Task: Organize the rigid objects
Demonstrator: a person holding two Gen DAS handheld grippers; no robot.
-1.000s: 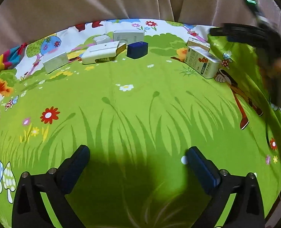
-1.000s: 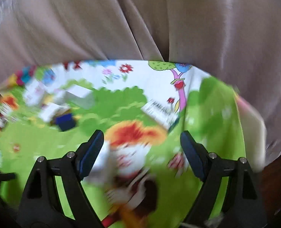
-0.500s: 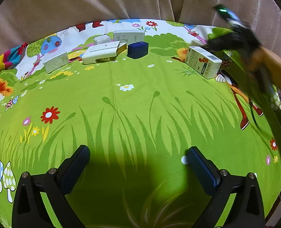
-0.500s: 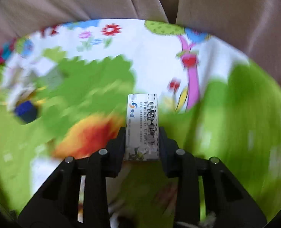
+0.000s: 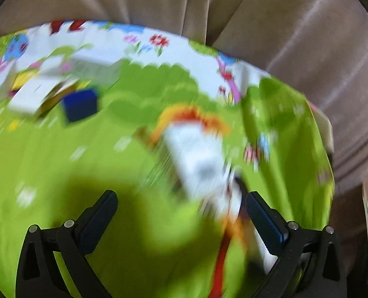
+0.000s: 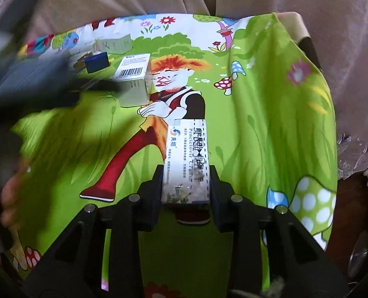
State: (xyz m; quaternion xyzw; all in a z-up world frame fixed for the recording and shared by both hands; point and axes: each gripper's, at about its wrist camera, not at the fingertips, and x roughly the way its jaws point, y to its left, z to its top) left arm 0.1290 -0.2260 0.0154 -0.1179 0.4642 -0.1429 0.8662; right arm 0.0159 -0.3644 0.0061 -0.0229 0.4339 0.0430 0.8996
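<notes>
Right gripper (image 6: 186,186) grips white carton (image 6: 187,159) — jaws closed.

Glossy cardboard box (image 6: 186,159); matt printed cloth (image 6: 271,129).

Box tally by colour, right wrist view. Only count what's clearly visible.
Dark blue: 1, the dark blue box
White or pale: 3, the white carton in the right gripper jaws, the barcode box, the pale box at the back
Total: 4
More pale boxes sit partly hidden behind the blurred left gripper; not counted.
</notes>
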